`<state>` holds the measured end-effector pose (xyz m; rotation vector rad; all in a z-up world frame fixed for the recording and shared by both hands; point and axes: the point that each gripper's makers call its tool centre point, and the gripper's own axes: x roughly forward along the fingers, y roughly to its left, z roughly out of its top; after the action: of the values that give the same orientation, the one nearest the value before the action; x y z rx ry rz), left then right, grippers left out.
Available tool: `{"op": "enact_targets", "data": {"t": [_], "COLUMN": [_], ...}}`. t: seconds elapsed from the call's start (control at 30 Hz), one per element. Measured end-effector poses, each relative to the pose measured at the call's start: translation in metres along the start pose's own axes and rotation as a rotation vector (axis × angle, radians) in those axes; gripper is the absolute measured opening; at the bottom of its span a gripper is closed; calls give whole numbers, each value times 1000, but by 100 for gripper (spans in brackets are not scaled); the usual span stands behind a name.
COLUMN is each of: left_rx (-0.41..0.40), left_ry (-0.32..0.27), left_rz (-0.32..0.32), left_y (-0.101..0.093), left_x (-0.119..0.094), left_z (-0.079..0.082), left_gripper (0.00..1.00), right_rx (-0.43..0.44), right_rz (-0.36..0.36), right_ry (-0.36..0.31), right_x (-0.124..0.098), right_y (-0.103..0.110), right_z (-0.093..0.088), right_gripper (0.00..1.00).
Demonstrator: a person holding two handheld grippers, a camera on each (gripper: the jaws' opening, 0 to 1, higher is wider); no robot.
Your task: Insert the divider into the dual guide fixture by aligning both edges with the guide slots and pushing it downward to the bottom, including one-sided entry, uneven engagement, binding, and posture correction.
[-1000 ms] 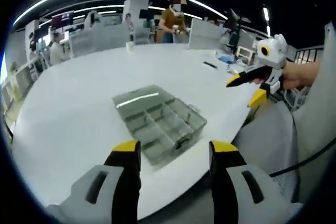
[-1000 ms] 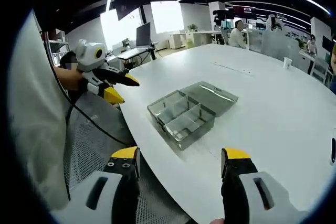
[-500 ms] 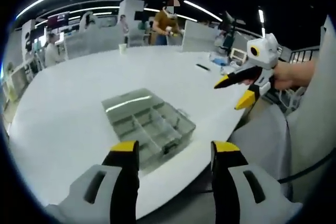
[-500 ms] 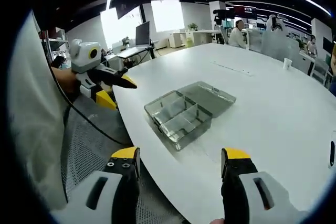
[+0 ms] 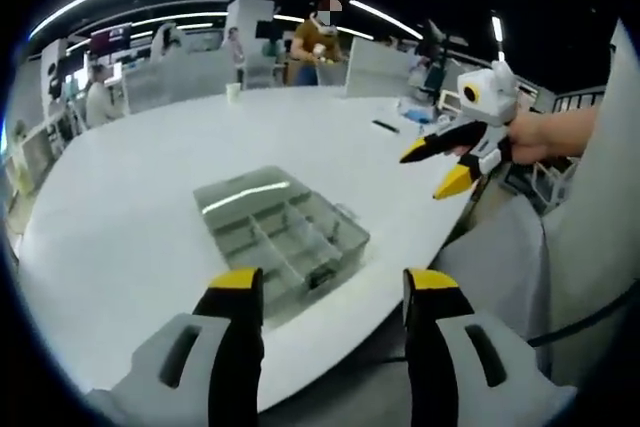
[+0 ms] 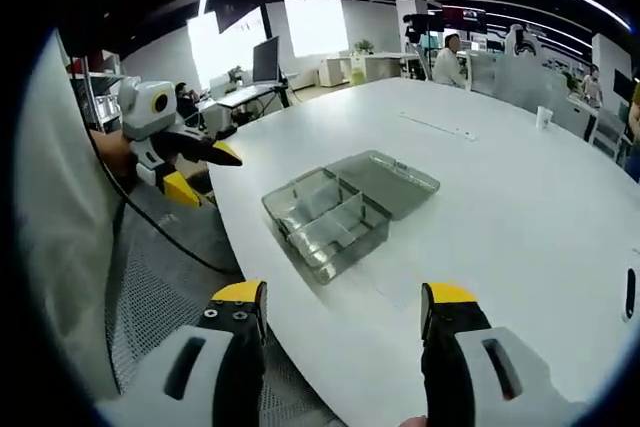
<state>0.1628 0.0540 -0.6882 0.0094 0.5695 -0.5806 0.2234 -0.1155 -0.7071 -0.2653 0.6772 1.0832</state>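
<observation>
A clear plastic compartment box (image 5: 283, 232) with its lid laid open lies on the round white table (image 5: 130, 217); inner dividers split it into several cells. My left gripper (image 5: 325, 282) is open and empty, held near the table's edge short of the box. The right gripper (image 5: 437, 169) comes in from the right, held in a hand, open, over the table's rim. In the right gripper view the same box (image 6: 335, 210) lies ahead, my right gripper (image 6: 340, 297) stands open and empty, and the left gripper (image 6: 200, 167) shows at the left, open.
The white table (image 6: 520, 207) stretches far beyond the box. A paper cup (image 5: 233, 91) and a dark flat item (image 5: 387, 127) sit at its far side. A person (image 5: 318, 42) stands behind it, others sit at desks. My light sleeve (image 6: 55, 247) fills the left.
Both hands have drifted slightly; the other gripper in each view has shifted a little toward the table. The box has not moved and nothing was taken hold of.
</observation>
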Motion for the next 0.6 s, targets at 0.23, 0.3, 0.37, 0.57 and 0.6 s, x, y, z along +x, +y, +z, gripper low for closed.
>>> {"op": "enact_targets", "data": {"t": [0.23,0.3,0.37,0.57,0.6], "left_rx": [4,4,4,6,5], "left_ry": [2,2,3,17,18], "left_rz": [4,6,7,13,14], "left_y": [2,3,3,6,6], "left_x": [0,1,0,-1,-1], "left_z": [1,2,2,-2,-2], "left_gripper": [55,55,56,56,56], "right_rx": [-24,-27,-29,-36,-34], "right_rz": [17,20,26,39,42], "right_ry": [19,21,17,33,34], "right_x": [12,15,19,27,29], "right_y": [0,-1,-2,-5,-5], "right_z": [2,4,5,3,3], "right_gripper": [60,60,60,59,59]}}
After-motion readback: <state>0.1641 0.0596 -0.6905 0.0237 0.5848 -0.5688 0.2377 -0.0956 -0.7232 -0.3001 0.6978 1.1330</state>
